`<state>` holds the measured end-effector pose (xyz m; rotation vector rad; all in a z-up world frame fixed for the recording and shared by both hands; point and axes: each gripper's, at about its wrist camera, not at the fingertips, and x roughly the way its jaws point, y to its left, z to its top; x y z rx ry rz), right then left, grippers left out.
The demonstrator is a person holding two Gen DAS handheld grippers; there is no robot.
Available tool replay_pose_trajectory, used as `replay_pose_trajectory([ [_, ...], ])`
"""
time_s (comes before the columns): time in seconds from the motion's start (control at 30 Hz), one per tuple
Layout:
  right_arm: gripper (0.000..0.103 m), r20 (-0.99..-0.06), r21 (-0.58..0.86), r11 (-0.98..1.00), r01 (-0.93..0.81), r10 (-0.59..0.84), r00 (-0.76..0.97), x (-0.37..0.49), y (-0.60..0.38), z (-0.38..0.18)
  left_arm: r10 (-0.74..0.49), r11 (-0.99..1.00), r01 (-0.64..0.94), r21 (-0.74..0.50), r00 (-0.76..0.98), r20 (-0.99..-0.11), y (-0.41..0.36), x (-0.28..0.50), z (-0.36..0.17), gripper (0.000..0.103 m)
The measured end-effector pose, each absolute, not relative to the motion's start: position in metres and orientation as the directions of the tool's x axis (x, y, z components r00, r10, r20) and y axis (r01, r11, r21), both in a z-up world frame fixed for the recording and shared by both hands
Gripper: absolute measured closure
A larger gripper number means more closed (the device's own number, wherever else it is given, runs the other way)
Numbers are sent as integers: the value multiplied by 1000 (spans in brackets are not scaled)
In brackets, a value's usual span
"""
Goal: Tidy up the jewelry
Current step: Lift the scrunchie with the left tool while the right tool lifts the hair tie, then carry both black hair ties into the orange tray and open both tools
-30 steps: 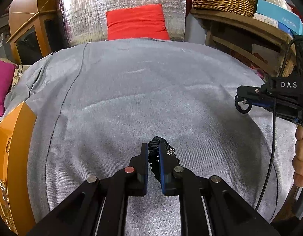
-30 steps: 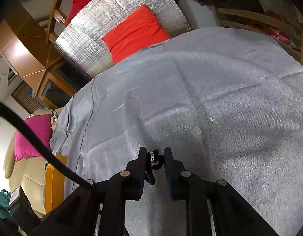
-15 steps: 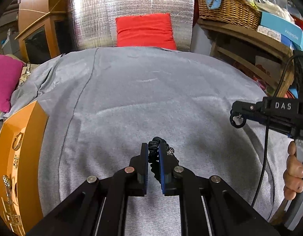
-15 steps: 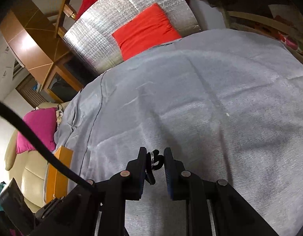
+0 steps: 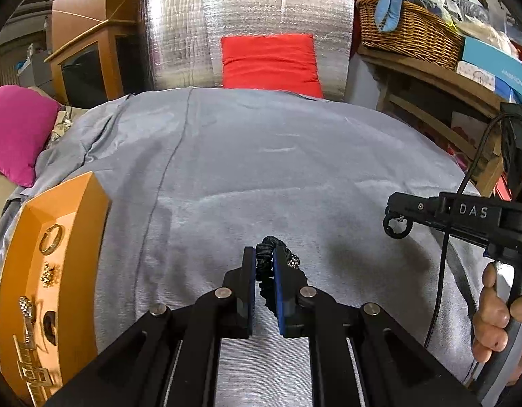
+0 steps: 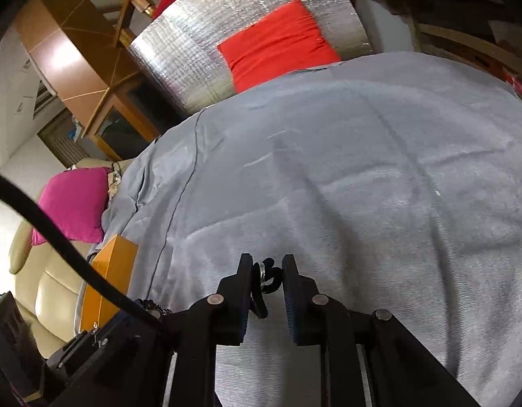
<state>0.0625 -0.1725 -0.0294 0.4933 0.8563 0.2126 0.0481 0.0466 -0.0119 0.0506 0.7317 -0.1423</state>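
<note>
My left gripper (image 5: 262, 250) is shut on a black braided bracelet (image 5: 266, 259) with sparkly beads, held above the grey cloth (image 5: 261, 176). An orange tray (image 5: 81, 237) lies at the left with a gold ring (image 5: 51, 239), a small brooch (image 5: 51, 274) and a gold chain piece (image 5: 28, 363) in it. My right gripper (image 6: 266, 258) is shut on a small black loop (image 6: 267, 276) with a silver band. In the left wrist view, that right gripper (image 5: 395, 215) comes in from the right with the loop (image 5: 398, 229) hanging at its tip. A hand (image 5: 495, 315) holds its grip.
A red cushion (image 5: 269, 62) leans on a silver padded panel (image 5: 247, 17) at the cloth's far edge. A pink cushion (image 5: 18, 129) lies far left, and a wicker basket (image 5: 406, 34) with boxes sits on a wooden shelf at right. A black cable (image 6: 57, 237) crosses the right wrist view.
Both grippers have moved left over the cloth with their pieces still held. The orange tray has come further into both views, and more of its jewelry shows.
</note>
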Motion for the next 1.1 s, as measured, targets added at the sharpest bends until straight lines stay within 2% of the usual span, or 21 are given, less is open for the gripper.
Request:
replay_pose_trajectory([
  [0.57,84,-653,461,882,-103,415,633,64,-119,-22,-79,997,73,-35,789,-609,93,34,15,93],
  [0.77,84,-637,449,878,-165,444,631,59,-89,-1,-54,999,43,-33,821,-568,124,4,48,93],
  [0.93,84,-612,482,841,-246,525,591,63,-46,26,-9,1000,4,-9,837,-547,186,-29,82,93],
  [1.1,84,-610,478,803,-356,595,524,77,27,51,89,995,-94,23,802,-590,261,-27,85,93],
])
